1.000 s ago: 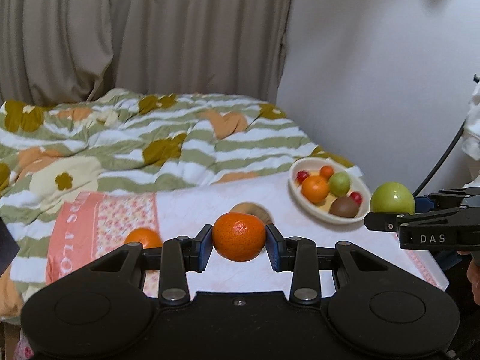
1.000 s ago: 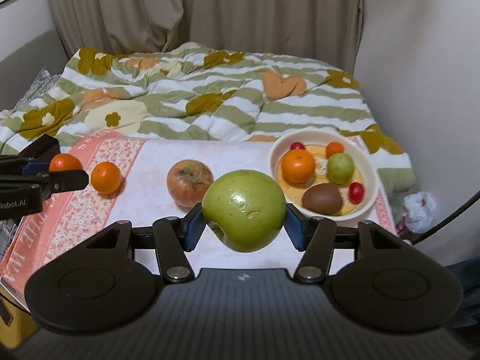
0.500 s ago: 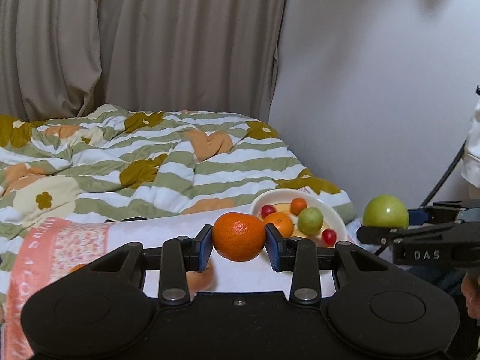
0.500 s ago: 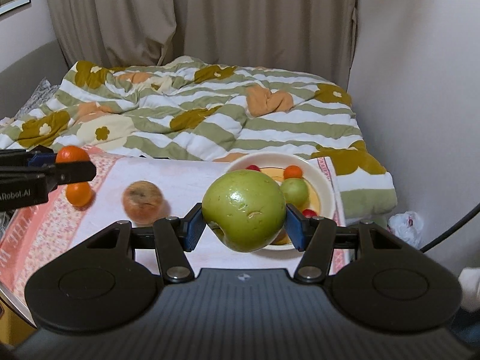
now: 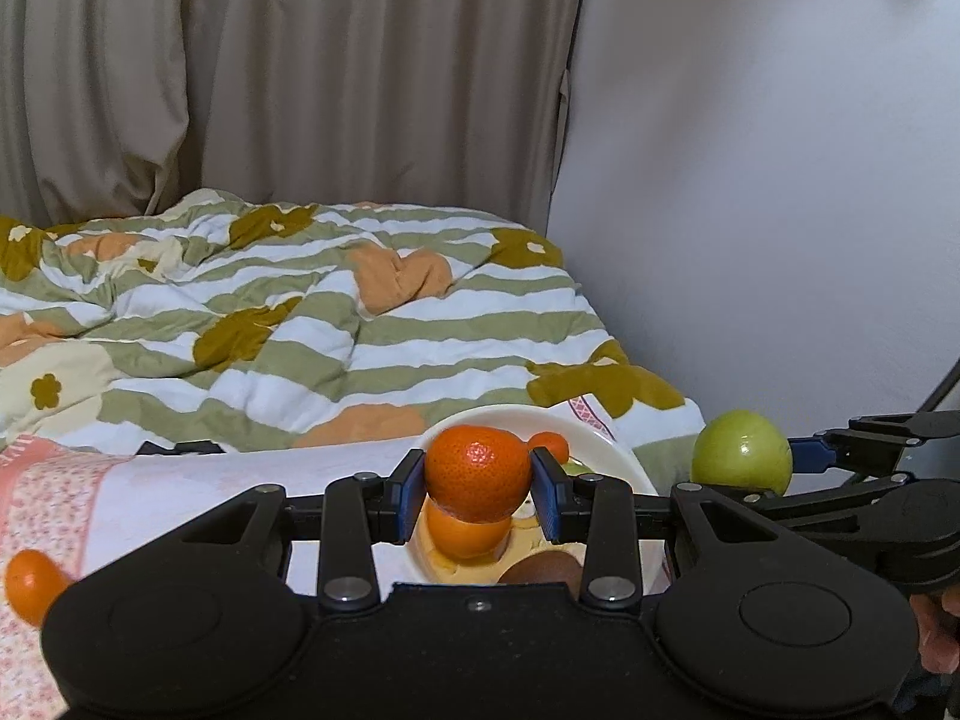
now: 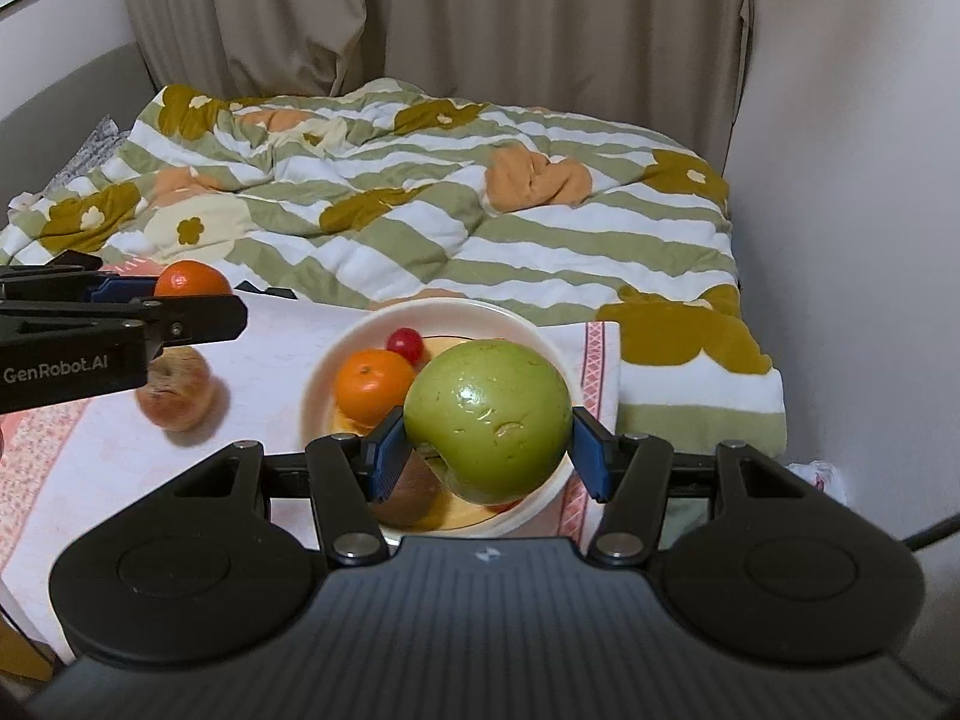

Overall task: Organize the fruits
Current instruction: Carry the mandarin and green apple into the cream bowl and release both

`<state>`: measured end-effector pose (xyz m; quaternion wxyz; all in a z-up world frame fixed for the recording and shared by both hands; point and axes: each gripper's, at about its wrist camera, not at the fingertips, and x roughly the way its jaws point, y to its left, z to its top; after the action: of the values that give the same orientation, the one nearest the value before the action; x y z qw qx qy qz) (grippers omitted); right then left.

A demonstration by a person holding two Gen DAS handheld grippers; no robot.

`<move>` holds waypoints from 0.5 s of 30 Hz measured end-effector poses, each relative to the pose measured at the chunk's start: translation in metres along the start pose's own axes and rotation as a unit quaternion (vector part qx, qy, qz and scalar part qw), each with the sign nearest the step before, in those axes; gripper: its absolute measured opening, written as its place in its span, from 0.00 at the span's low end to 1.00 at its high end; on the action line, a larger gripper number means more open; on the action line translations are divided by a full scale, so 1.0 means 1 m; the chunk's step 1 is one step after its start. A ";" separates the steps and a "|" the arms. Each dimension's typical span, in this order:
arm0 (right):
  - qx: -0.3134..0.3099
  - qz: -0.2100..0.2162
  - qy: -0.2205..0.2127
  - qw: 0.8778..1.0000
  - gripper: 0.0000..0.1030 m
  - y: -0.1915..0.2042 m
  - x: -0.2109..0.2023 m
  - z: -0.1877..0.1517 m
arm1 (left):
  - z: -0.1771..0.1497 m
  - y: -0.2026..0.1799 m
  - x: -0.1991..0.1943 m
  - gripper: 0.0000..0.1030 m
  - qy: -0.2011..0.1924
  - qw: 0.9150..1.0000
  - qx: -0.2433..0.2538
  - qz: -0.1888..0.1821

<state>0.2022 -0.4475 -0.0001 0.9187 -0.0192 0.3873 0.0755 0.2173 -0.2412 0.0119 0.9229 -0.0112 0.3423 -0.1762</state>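
Note:
My left gripper point(image 5: 478, 495) is shut on a small mandarin point(image 5: 477, 471) and holds it above the near edge of the cream fruit bowl point(image 5: 600, 447). My right gripper point(image 6: 487, 447) is shut on a large green apple point(image 6: 487, 420) and holds it over the bowl point(image 6: 324, 372). The bowl holds an orange point(image 6: 372, 384), a red cherry tomato point(image 6: 405, 343), a brown kiwi point(image 6: 408, 495) and other small fruit, partly hidden by the apple. The green apple also shows in the left wrist view point(image 5: 741, 450).
A reddish apple point(image 6: 177, 390) lies on the white and pink cloth point(image 6: 264, 360) left of the bowl. Another mandarin point(image 5: 30, 585) lies at the cloth's left. A striped flowered quilt point(image 6: 420, 204) covers the bed behind. A wall stands close on the right.
Both grippers have moved right and toward the bowl with their fruit. The mandarin and the green apple now hang over the bowl.

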 end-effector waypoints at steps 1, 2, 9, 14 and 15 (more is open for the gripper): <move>0.003 0.000 0.002 1.000 0.70 -0.005 0.006 0.000 | 0.001 -0.003 0.007 0.39 0.004 1.000 0.001 0.001; 0.007 0.001 0.004 1.000 0.70 -0.009 0.012 0.001 | 0.002 -0.004 0.013 0.40 0.008 1.000 0.003 0.002; 0.036 -0.001 0.020 0.999 0.70 -0.032 0.046 0.002 | 0.013 -0.007 0.064 0.39 0.038 0.999 0.016 0.000; 0.043 0.004 0.028 0.999 0.70 -0.040 0.066 0.004 | 0.020 -0.009 0.099 0.40 0.060 0.998 0.031 -0.005; 0.045 0.002 0.029 0.999 0.70 -0.041 0.069 0.004 | 0.021 -0.009 0.106 0.40 0.063 0.997 0.034 -0.006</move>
<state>0.2588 -0.4791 -0.0482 0.9066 0.0205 0.4172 0.0598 0.3024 -0.2873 -0.0372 0.8981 0.0290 0.3938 -0.1936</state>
